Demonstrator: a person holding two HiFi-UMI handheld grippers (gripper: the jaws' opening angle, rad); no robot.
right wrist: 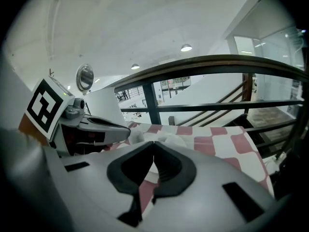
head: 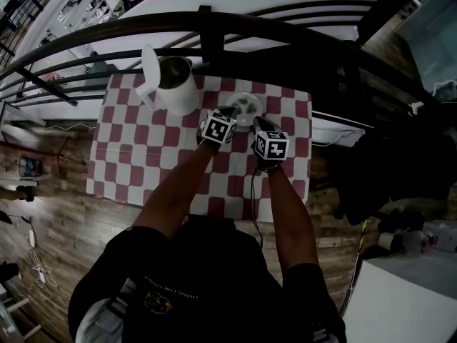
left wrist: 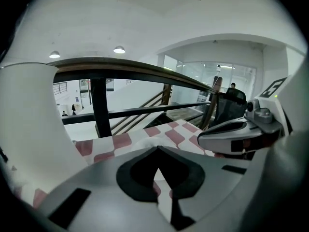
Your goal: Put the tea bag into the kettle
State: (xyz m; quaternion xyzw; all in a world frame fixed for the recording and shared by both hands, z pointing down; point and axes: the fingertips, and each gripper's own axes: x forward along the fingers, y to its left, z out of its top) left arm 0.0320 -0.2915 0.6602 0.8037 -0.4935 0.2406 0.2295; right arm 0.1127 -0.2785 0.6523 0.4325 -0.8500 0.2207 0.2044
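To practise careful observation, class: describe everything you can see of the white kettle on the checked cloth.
The kettle is white, smooth and plastic-looking, and stands upright on the far left part of the red-and-white checked cloth, just before the dark railing. Its lid is flipped up at its left edge, leaving the round mouth open and the dark inside showing. Only the cloth touches it.

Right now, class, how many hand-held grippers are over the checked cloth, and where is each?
2. The left hand-held gripper is right of the white kettle. The right hand-held gripper sits beside it. Both are at the small round dish. None looks hidden.
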